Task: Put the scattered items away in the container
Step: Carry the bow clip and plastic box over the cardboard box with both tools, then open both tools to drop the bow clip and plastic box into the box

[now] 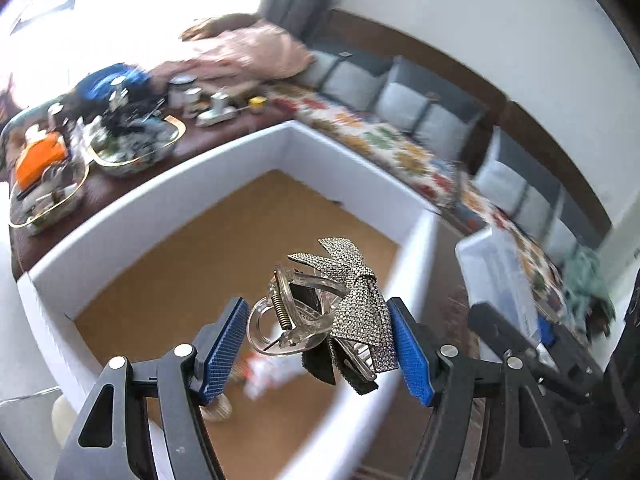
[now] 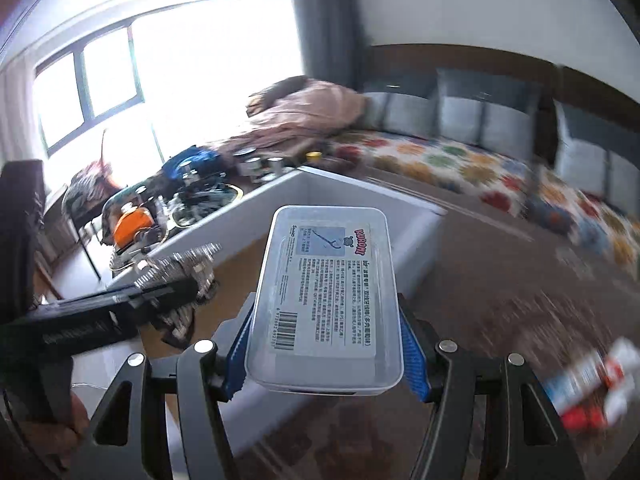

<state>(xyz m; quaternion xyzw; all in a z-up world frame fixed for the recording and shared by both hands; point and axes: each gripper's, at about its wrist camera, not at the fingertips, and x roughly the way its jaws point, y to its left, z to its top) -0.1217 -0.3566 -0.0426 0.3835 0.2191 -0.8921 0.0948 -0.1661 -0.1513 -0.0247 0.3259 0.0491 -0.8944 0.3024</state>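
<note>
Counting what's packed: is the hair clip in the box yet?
Not yet. The left gripper holds the hair clip above the box, between its blue pads.

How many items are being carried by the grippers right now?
2: a rhinestone hair clip in the left hand-held gripper over the white box, a clear plastic case in the right hand-held gripper.

Your left wrist camera looks down, close, into the white box (image 1: 224, 184); your right wrist view sits beside it, facing the same way — both share the box's far corner and the sofa (image 2: 460, 160) beyond.
</note>
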